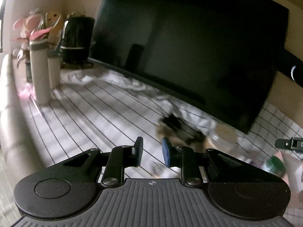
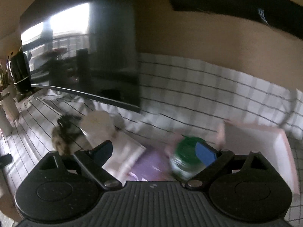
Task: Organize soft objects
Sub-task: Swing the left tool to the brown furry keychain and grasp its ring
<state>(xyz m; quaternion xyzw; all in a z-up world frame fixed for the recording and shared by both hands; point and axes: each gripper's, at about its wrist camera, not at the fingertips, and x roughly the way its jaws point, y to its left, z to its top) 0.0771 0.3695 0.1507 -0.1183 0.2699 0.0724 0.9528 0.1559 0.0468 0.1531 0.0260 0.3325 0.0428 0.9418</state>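
A dark brown-and-black soft toy [image 1: 179,130] lies on the white grid cloth [image 1: 90,111] below the black TV, blurred. My left gripper [image 1: 152,153] is open and empty, just in front of the toy. The toy also shows in the right wrist view [image 2: 64,134], at left. My right gripper [image 2: 154,151] is open wide and empty, over a pink box [image 2: 261,143] that holds a green-lidded jar [image 2: 186,157] and a purple item [image 2: 149,164]. Both views are motion-blurred.
A large black TV [image 1: 189,47] stands at the back. Two beige bottles [image 1: 38,70], a black pot [image 1: 75,37] and pink plants [image 1: 32,28] stand at far left. A clear jar with a pale lid [image 1: 225,132] sits right of the toy.
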